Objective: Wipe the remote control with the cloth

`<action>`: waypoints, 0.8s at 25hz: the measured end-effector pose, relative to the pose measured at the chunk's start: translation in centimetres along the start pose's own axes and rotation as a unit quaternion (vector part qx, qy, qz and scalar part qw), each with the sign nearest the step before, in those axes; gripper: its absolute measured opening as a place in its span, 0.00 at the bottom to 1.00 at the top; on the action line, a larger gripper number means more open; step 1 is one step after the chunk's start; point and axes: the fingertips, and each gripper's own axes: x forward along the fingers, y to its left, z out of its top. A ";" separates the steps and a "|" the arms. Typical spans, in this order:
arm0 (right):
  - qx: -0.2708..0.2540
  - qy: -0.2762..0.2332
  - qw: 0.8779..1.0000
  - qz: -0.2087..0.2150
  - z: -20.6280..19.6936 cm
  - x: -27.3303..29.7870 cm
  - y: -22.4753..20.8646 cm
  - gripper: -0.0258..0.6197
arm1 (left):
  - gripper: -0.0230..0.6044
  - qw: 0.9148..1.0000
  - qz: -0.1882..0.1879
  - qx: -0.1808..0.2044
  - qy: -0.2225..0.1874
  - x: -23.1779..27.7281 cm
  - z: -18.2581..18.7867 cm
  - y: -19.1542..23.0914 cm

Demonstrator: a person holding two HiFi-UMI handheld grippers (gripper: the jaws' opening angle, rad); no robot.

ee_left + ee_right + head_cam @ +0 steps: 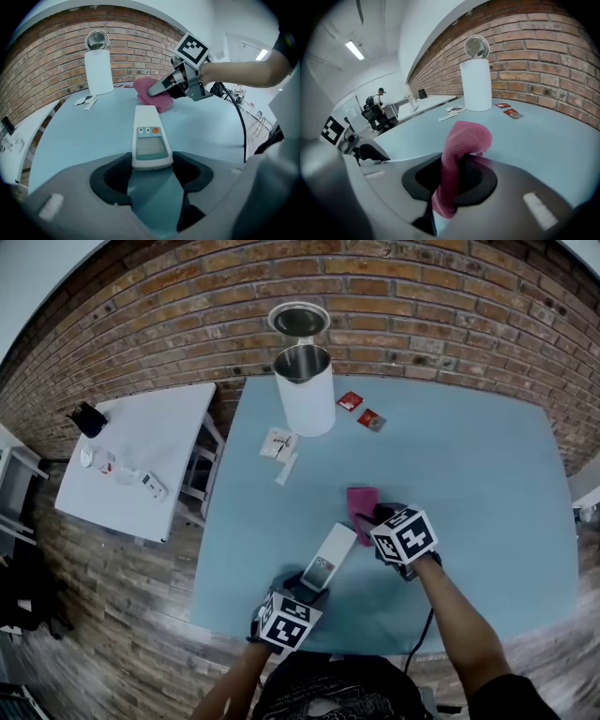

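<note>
A white remote control [330, 557] with a small screen and an orange button lies lengthwise on the blue table [487, 484]. My left gripper [305, 587] is shut on its near end; in the left gripper view the remote [149, 136] sits between the two dark jaws of the left gripper [151, 171]. A pink cloth [361, 502] hangs from my right gripper [380, 517], just beyond and to the right of the remote's far end. In the right gripper view the cloth [461, 150] is pinched in the right gripper [454, 180] and folds over forwards. Contact between cloth [152, 93] and remote is unclear.
A white kettle [305, 385] with its lid up stands at the table's far side. Two red sachets [360, 410] lie beside it and white packets [279, 446] to its front left. A small white side table [141, 465] with odds and ends stands left. A brick wall runs behind.
</note>
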 end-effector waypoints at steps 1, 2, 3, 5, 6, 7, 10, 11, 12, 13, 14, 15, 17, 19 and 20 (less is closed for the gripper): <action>-0.005 0.004 1.000 0.006 0.1 0.3 0.0 0.14 | 0.49 1.000 0.000 0.000 0.000 0.0 0.0 0.0; -0.009 0.007 1.000 0.010 0.3 0.6 0.1 0.14 | 0.49 1.000 -0.001 0.000 0.001 0.0 0.0 0.0; -0.014 0.010 1.000 0.014 0.6 0.9 0.1 0.14 | 0.49 1.000 -0.001 0.000 0.002 0.0 0.0 -0.1; -0.030 0.017 0.999 0.021 1.0 1.5 0.2 0.14 | 0.49 1.000 0.000 0.000 0.001 -0.1 0.0 -0.1; -0.040 0.020 0.999 0.024 1.3 1.8 0.2 0.14 | 0.49 1.000 0.000 -0.001 0.001 -0.1 0.1 -0.1; -0.051 0.024 0.998 0.026 1.5 2.1 0.3 0.14 | 0.49 1.000 0.001 -0.001 0.000 -0.1 0.1 -0.1; -0.077 0.033 0.996 0.034 2.1 2.9 0.7 0.14 | 0.49 1.000 0.001 -0.002 0.000 0.0 0.1 -0.2; -0.082 0.035 0.995 0.037 2.2 3.2 0.9 0.14 | 0.49 1.000 0.001 -0.003 0.000 0.0 0.1 -0.2; -0.086 0.037 0.995 0.041 2.4 3.4 1.0 0.14 | 0.49 1.000 0.001 -0.003 0.000 0.0 0.1 -0.2; -0.087 0.038 0.994 0.045 2.6 3.7 1.2 0.14 | 0.49 1.000 0.001 -0.002 0.000 0.0 0.1 -0.2; -0.087 0.039 0.994 0.049 2.7 3.9 1.3 0.14 | 0.49 1.000 0.001 -0.002 0.000 0.0 0.1 -0.2; -0.088 0.040 0.994 0.051 2.9 4.1 1.4 0.14 | 0.49 1.000 0.001 -0.002 -0.001 0.0 0.2 -0.2; -0.090 0.042 0.994 0.054 3.1 4.5 1.4 0.14 | 0.49 1.000 0.001 -0.001 -0.003 0.1 0.3 -0.2; -0.089 0.040 0.994 0.055 3.5 4.8 1.4 0.14 | 0.49 1.000 0.001 0.000 -0.003 0.2 0.3 -0.2; -0.085 0.037 0.994 0.056 3.7 5.0 1.5 0.14 | 0.49 1.000 0.000 0.000 -0.002 0.1 0.2 -0.2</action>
